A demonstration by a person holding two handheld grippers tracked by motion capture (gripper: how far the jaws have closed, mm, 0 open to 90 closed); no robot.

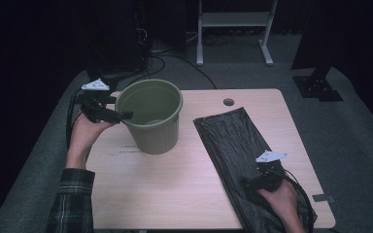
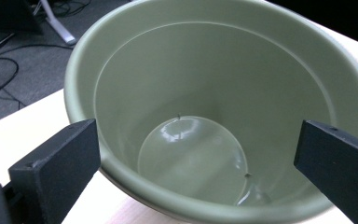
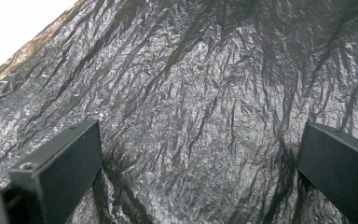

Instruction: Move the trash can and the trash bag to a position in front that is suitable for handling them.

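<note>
Left fingers [image 2: 56, 163]: spread wide on either side of the near rim of the green bucket [image 2: 214, 93], gripping nothing, with the rim passing between them.
Right fingers [image 3: 58, 168]: likewise set far apart, hovering low over the black plastic bag [image 3: 191, 107], with no fold of it pinched.
Left gripper [image 1: 119, 115]: held at the table's left side, tips at the bucket's left rim; grey three-cornered plate on top, cable trailing back over the edge.
Right gripper [image 1: 252, 182]: lowered onto the near end of the bag, hand [image 1: 281, 199] behind it.
Bucket [image 1: 150, 116]: upright on the left half of the pale wooden table [image 1: 175, 194], mouth open, glossy floor bare inside.
Bag [image 1: 233, 141]: flattened and crinkled, laid in a long strip on the right half of the table, running from near the round cable hole [image 1: 228, 102] down to the front edge; well apart from the bucket.
Left sleeve [image 1: 70, 204]: plaid, entering from the bottom left.
Background: grey carpet, white desk frame [image 1: 233, 29], dark cables on the floor [image 1: 170, 60].
</note>
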